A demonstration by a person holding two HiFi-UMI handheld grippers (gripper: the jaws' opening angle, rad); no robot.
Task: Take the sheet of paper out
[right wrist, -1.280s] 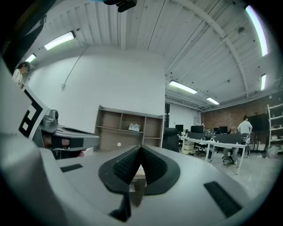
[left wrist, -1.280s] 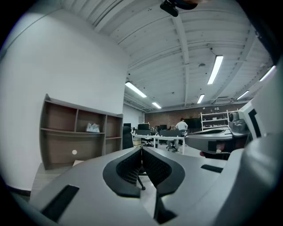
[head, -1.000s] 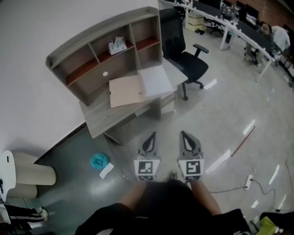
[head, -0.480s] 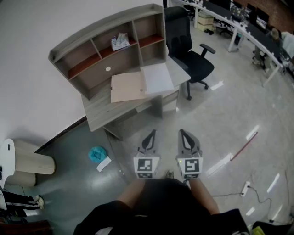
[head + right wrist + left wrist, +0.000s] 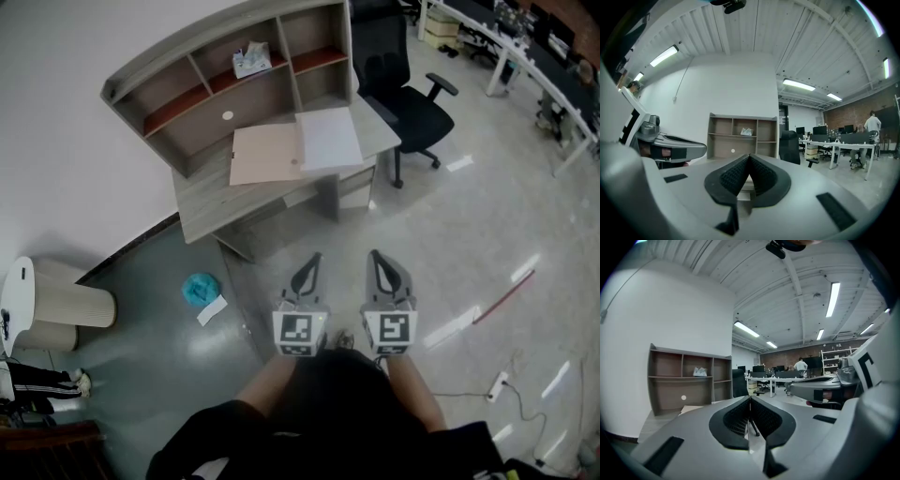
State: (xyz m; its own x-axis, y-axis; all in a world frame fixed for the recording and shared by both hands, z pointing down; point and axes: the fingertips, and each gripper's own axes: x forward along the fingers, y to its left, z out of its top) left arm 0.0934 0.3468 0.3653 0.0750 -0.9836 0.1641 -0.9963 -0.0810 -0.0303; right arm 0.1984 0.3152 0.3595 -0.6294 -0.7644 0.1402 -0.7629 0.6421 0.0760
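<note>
Both grippers hang over the floor, well short of the desk (image 5: 216, 211). The left gripper (image 5: 311, 262) and right gripper (image 5: 378, 259) each have jaws pressed together on nothing. The paper (image 5: 328, 138) lies flat near the desk's right end, touching a brown folder (image 5: 265, 155) on its left.

The grey desk (image 5: 214, 214) carries a tan folder (image 5: 265, 155) and a white sheet of paper (image 5: 328, 139), lying side by side.
</note>
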